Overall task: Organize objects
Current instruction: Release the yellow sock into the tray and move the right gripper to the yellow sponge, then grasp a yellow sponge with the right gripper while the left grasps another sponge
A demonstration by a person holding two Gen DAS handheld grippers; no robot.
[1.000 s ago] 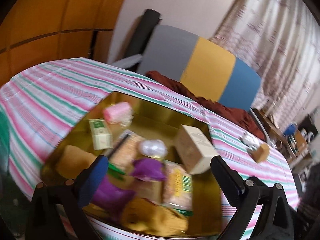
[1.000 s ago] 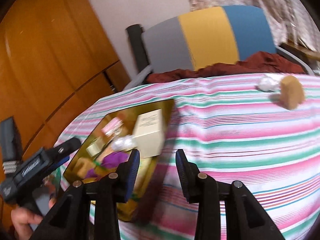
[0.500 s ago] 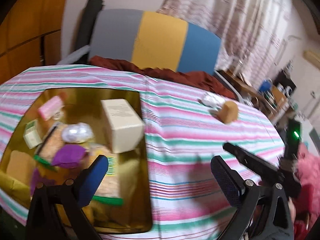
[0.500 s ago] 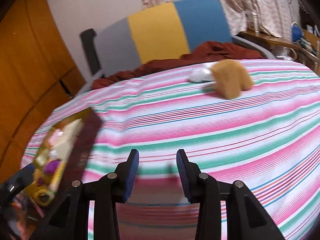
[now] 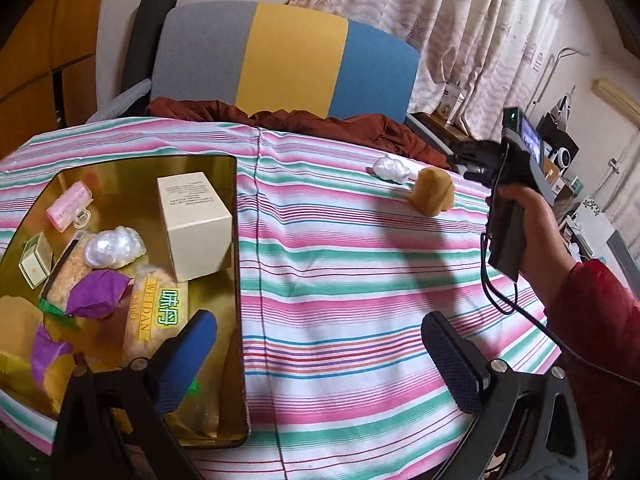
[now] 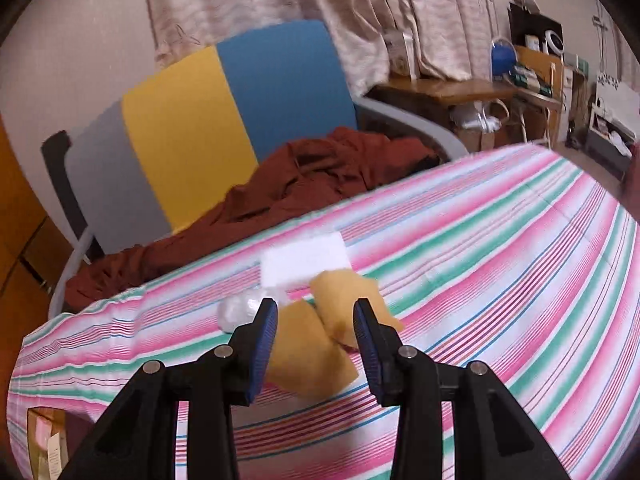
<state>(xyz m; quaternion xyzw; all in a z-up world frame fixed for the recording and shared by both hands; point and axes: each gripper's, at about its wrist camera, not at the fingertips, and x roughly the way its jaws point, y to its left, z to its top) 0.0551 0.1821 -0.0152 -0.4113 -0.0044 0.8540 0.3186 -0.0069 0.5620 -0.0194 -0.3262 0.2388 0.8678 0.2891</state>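
Gold tray (image 5: 236,280) at the left of the striped counter (image 5: 360,280), crowded: cream box (image 5: 196,220) upright against the right wall, pink hair roller (image 5: 68,200) at the far corner, small green-edged box (image 5: 34,258) at the left, white crumpled wrap (image 5: 116,246) in the middle, purple wrapper (image 5: 98,288) just before it, snack packet (image 5: 154,320) marked WEIDAN lying lengthwise toward the front. Outside the tray, well apart near the far edge: second white wrap (image 5: 392,168) beside a tan sponge-like lump (image 5: 432,196), possibly two pieces, blurred. Left tool (image 5: 320,360) spread wide over bare cloth, empty. Right tool (image 6: 316,332) narrow, fingers (image 6: 266,332) flanking the lump, contact unclear. Right hand (image 5: 532,216) on its grip.
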